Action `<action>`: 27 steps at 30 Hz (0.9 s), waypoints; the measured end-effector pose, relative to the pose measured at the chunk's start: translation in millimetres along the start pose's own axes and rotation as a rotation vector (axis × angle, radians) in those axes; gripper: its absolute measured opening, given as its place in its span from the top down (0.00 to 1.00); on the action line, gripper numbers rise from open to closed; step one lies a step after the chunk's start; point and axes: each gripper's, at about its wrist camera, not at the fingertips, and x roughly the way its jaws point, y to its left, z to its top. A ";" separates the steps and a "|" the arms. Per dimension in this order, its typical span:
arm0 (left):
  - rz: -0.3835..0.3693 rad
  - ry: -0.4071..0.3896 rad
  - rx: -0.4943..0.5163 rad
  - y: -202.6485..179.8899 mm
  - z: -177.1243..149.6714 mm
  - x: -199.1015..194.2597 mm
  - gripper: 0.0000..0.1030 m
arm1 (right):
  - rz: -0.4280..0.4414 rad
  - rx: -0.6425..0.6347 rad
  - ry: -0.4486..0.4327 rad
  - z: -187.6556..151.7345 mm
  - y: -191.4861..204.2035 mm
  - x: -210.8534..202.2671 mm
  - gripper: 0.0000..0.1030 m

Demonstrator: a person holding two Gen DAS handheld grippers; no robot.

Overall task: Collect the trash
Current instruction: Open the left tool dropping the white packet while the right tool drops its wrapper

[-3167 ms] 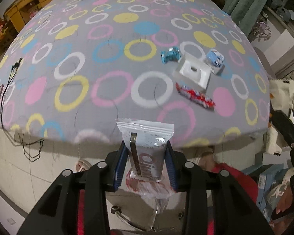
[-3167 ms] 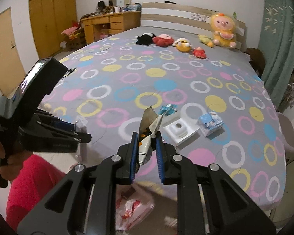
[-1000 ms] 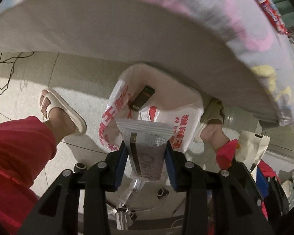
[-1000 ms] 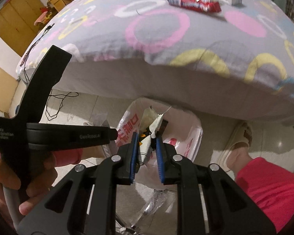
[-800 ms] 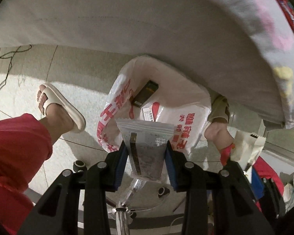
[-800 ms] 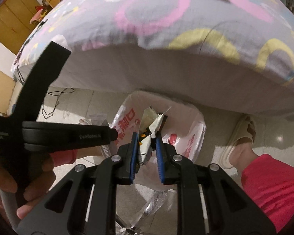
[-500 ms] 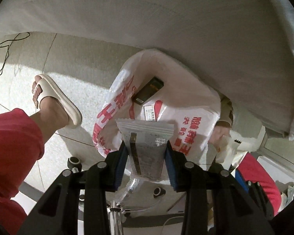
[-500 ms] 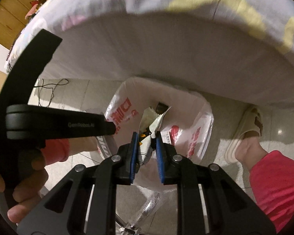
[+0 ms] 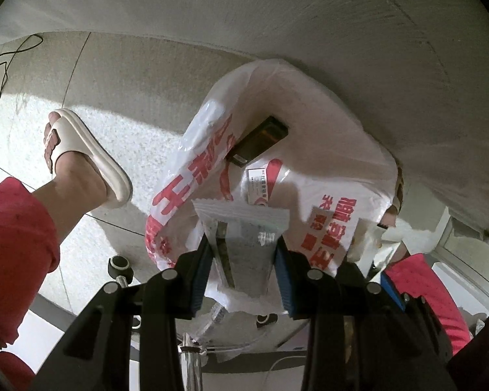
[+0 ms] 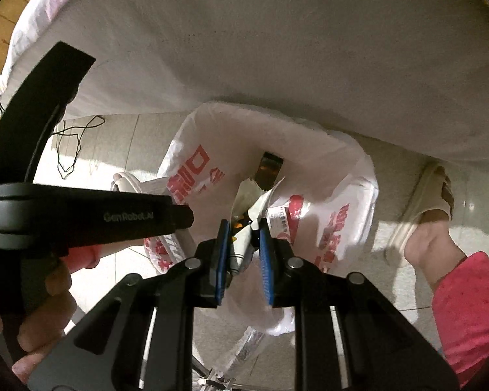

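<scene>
A white plastic bag [image 9: 313, 143] with red print stands open on the floor below the bed's edge, and a dark brown box [image 9: 260, 145] lies inside it. My left gripper [image 9: 241, 254] is shut on a silver-white snack wrapper [image 9: 244, 228], held upright just above the bag's mouth. In the right wrist view my right gripper [image 10: 243, 238] is shut on a crumpled white and yellow wrapper [image 10: 254, 208], also over the bag [image 10: 329, 176], with the dark box [image 10: 270, 166] beyond it. The left gripper's black body [image 10: 81, 216] crosses on the left.
The bed's pale side [image 9: 277, 32] overhangs the bag closely. The person's feet in cream slippers [image 9: 84, 156] [image 10: 423, 192] and red trouser legs flank the bag. A black cable [image 9: 0, 65] lies on the tiled floor. A chair base with a caster [image 9: 120, 264] sits below the grippers.
Both grippers have sunk from above the bed down toward the bag's mouth, which now fills more of each view. Both wrappers stay gripped as before.
</scene>
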 end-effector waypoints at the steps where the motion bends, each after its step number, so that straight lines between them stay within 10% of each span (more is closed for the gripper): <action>1: -0.001 0.004 -0.004 0.0 0.9 1.1 0.65 | 0.003 0.000 0.005 0.2 -0.8 1.7 0.82; 9: -0.009 0.028 -0.031 4.5 1.8 12.0 0.65 | 0.023 0.006 0.055 -2.1 -4.6 20.2 0.80; 16: 0.028 -0.028 -0.060 11.7 0.3 1.9 0.29 | 0.015 -0.023 0.056 -4.8 1.8 20.1 0.47; 27: 0.210 -0.230 0.059 3.4 -39.5 -64.0 0.24 | -0.114 -0.081 -0.131 -15.0 22.9 -55.5 0.16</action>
